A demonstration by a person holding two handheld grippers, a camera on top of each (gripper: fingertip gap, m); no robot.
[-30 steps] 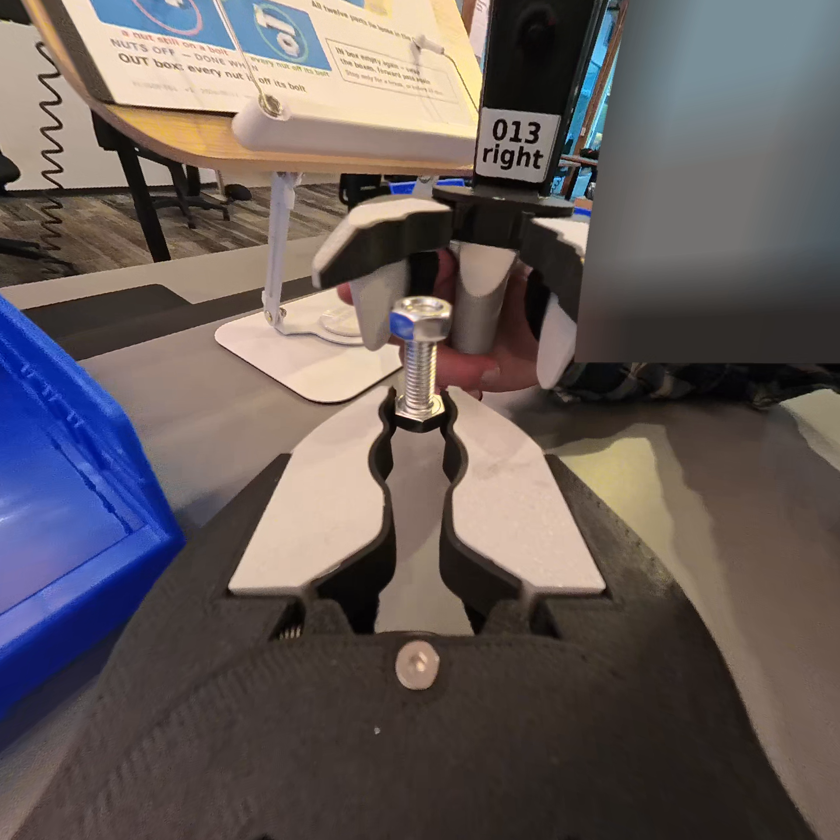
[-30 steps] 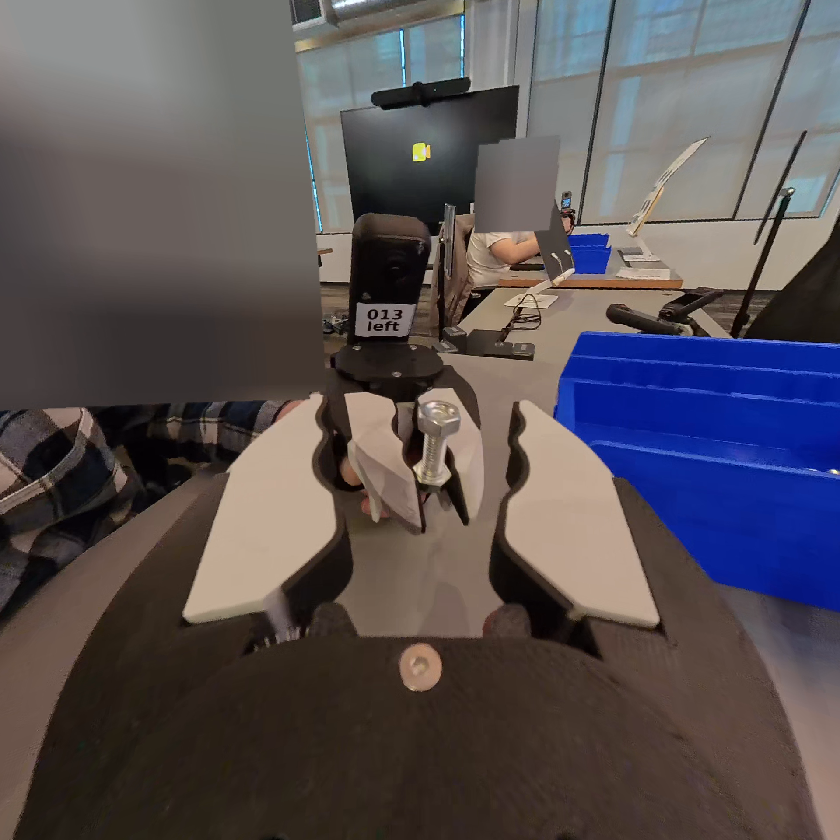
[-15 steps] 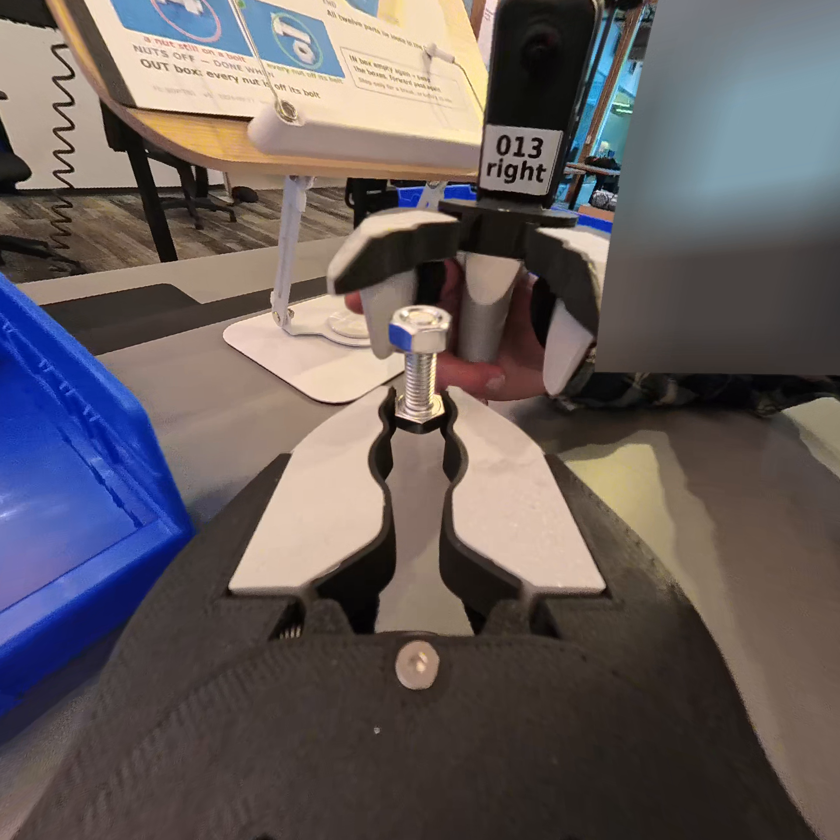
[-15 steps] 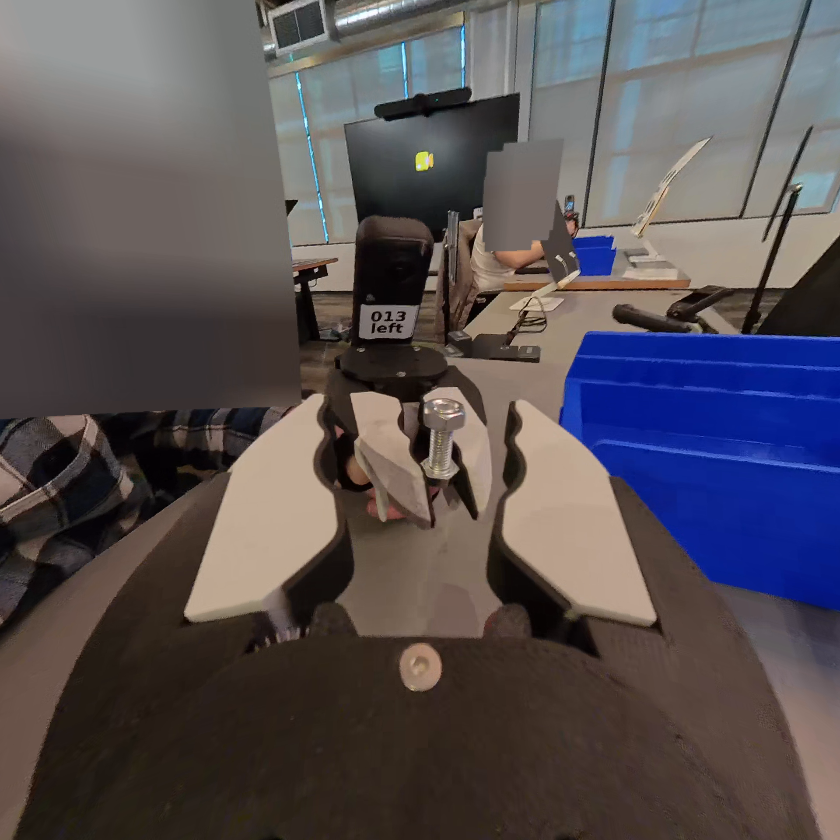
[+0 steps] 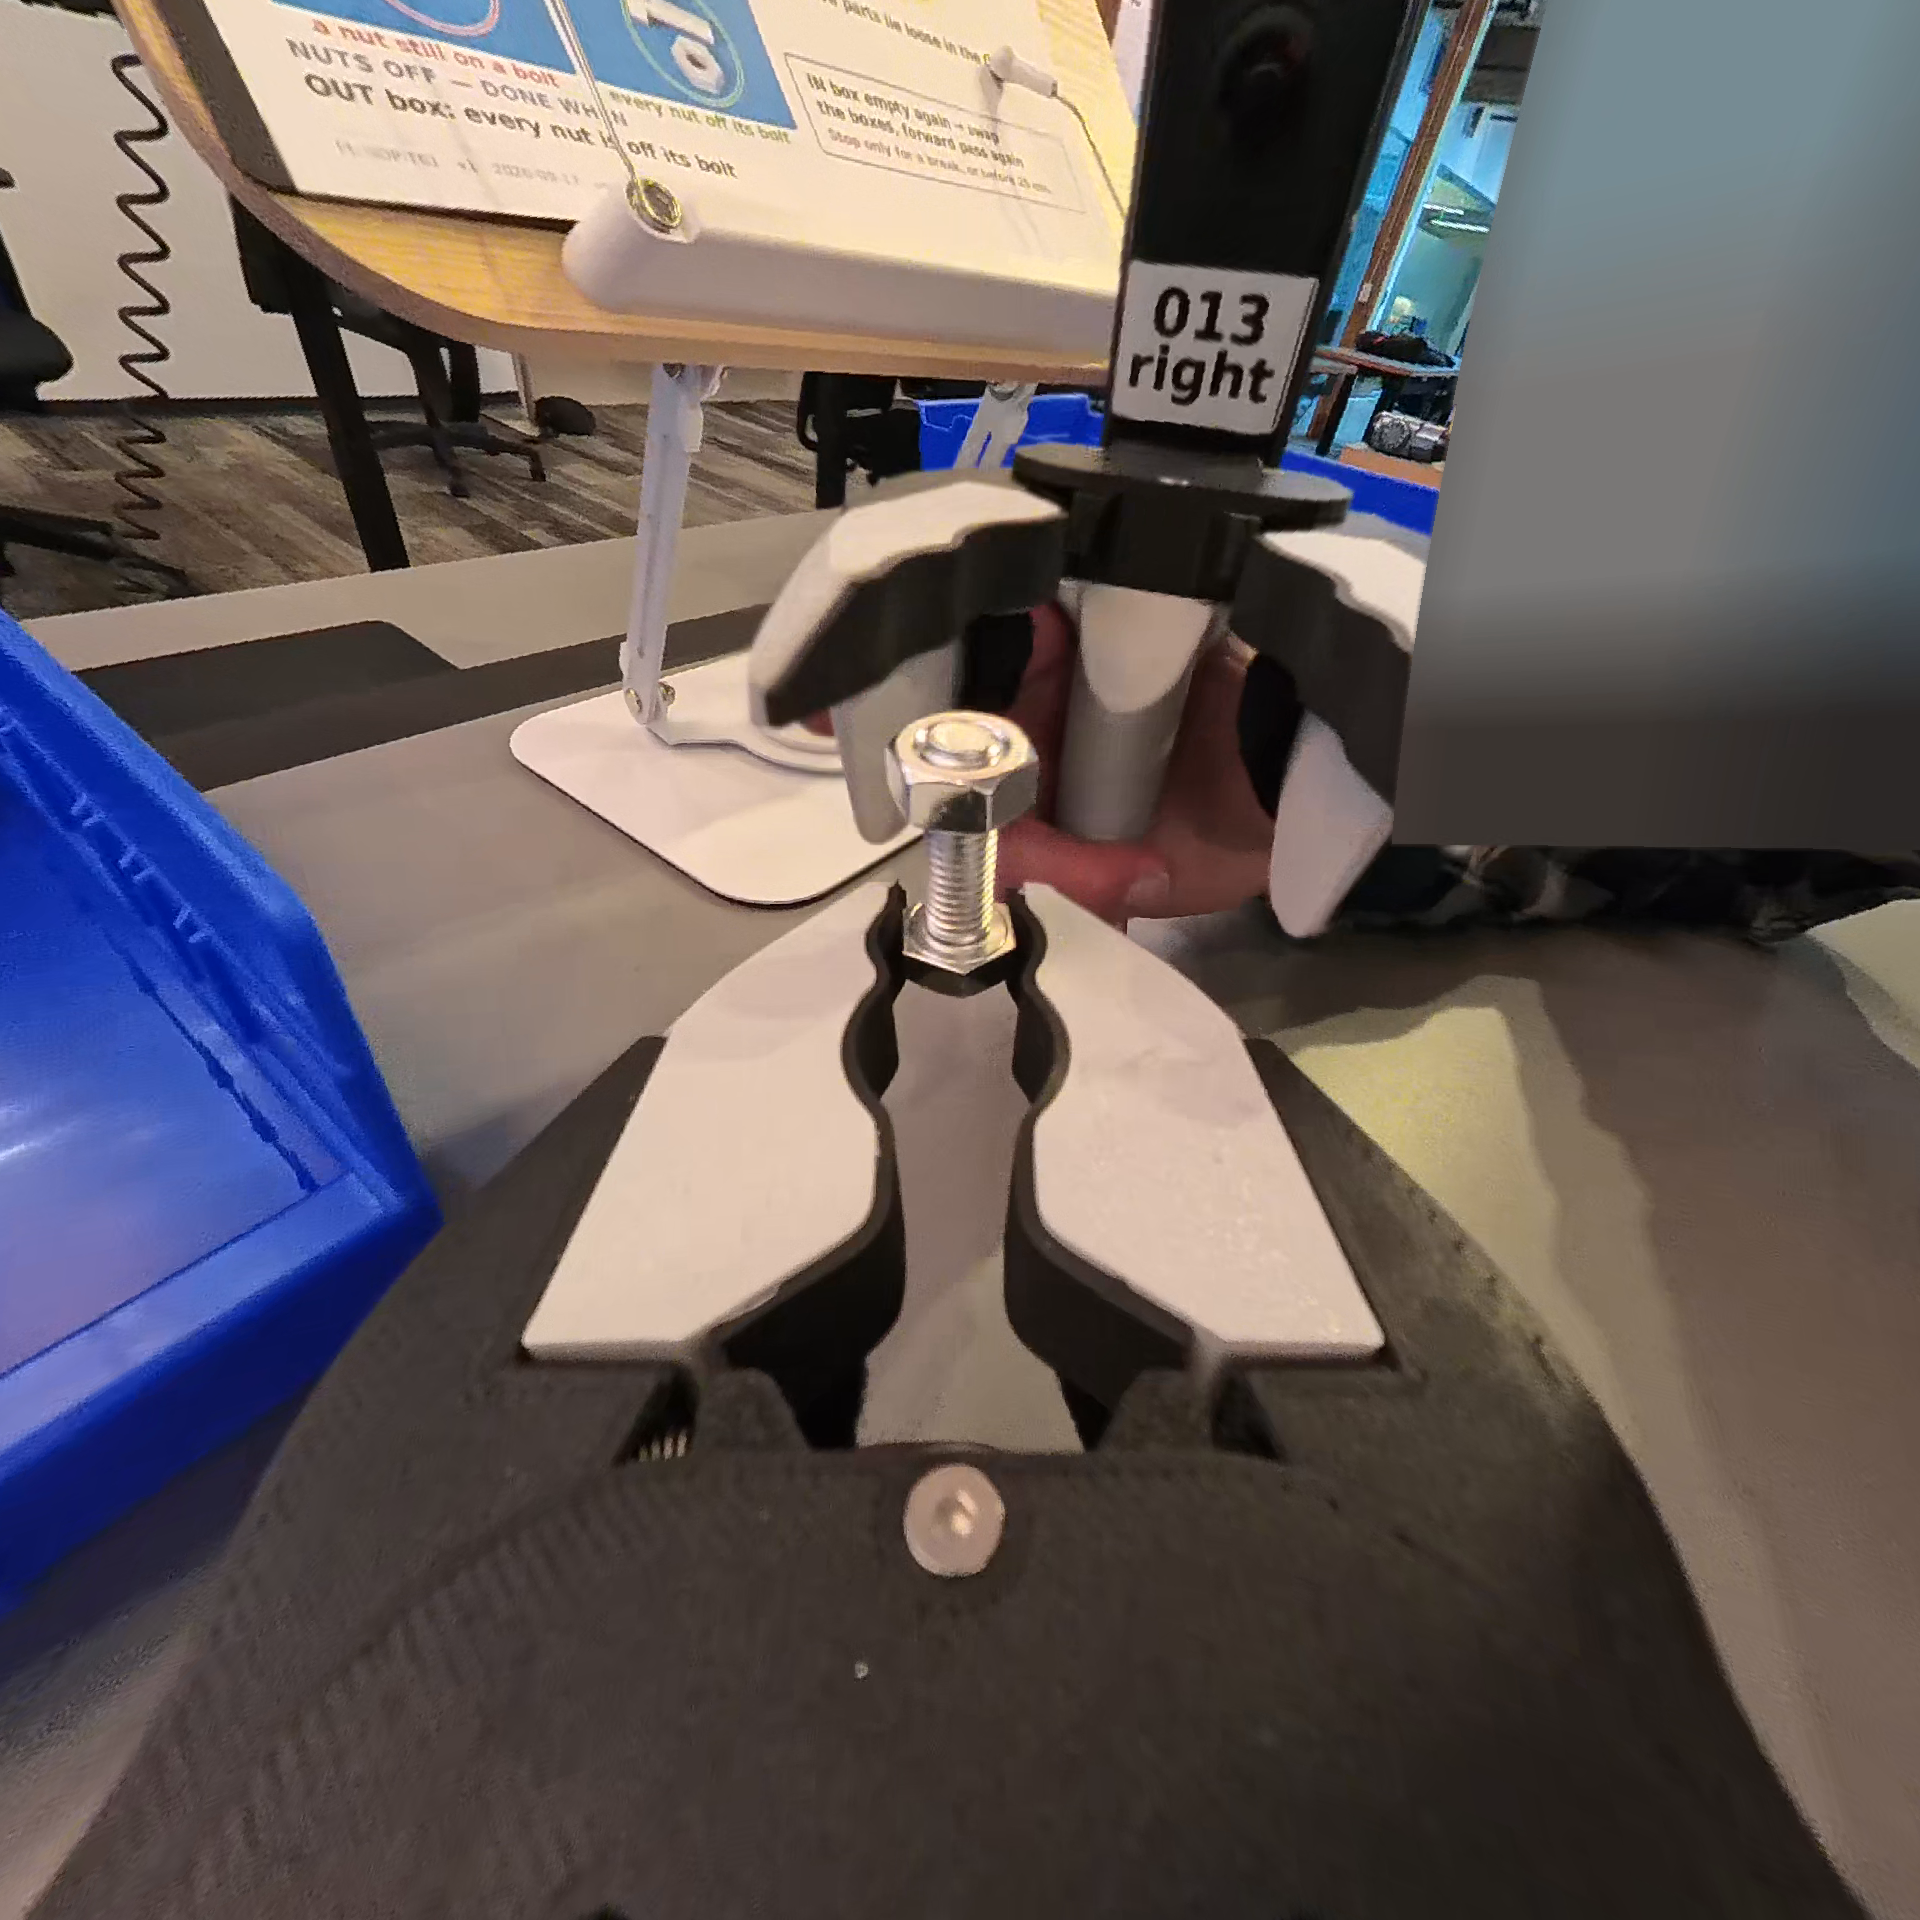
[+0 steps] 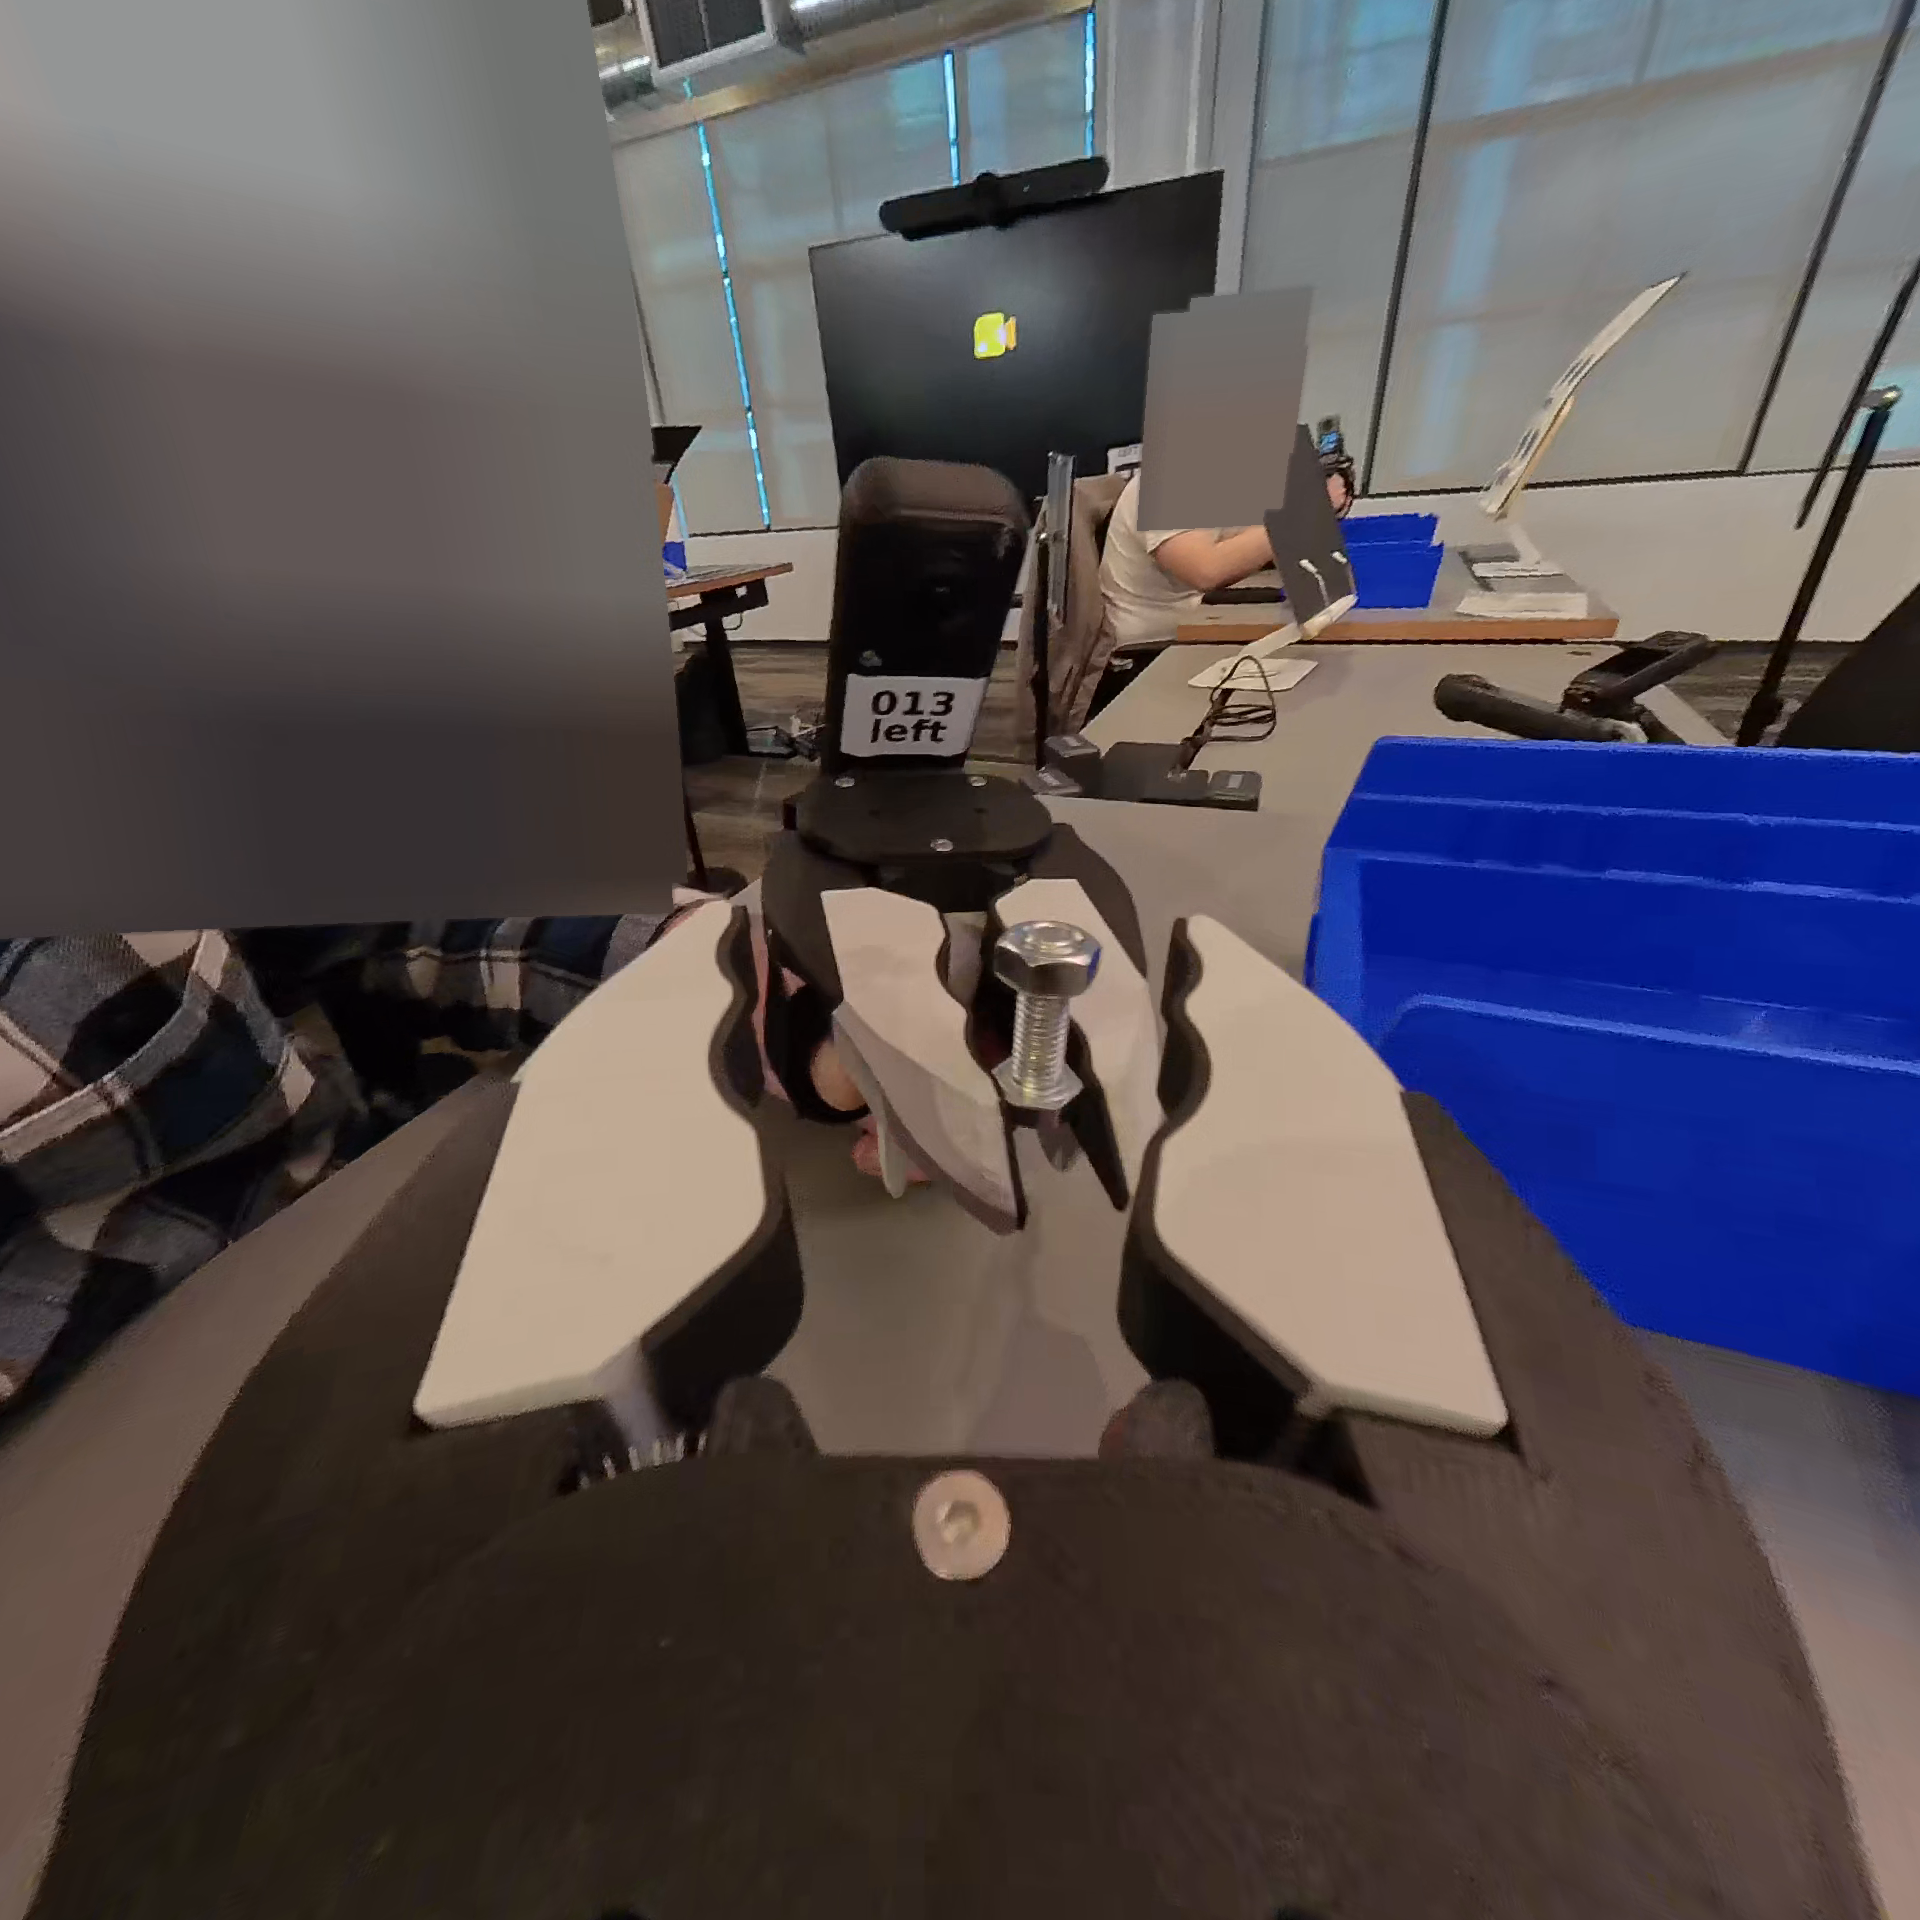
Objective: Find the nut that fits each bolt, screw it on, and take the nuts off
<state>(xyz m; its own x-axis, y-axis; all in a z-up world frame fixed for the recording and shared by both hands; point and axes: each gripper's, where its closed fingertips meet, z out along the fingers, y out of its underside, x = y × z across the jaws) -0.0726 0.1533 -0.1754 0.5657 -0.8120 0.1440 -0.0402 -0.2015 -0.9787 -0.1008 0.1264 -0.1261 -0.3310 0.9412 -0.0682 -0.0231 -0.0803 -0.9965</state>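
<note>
Open-plan office used as a work lab. Far side: large dark wall screen (image 6: 1013, 332), tall windows (image 6: 1558, 208), desks (image 6: 1392, 623). Blue parts bins (image 6: 1621, 935) near right.

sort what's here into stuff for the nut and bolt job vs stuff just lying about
For the job: bolt; nut gripped by left gripper; open right gripper; blue bin.

Lying about: instruction sheet stand; black monitor; grey table.

blue bin (image 5: 156, 1091) — left | white stand (image 5: 665, 790) on grey table (image 5: 416, 894) | black screen (image 6: 1013, 332) — far back
</note>
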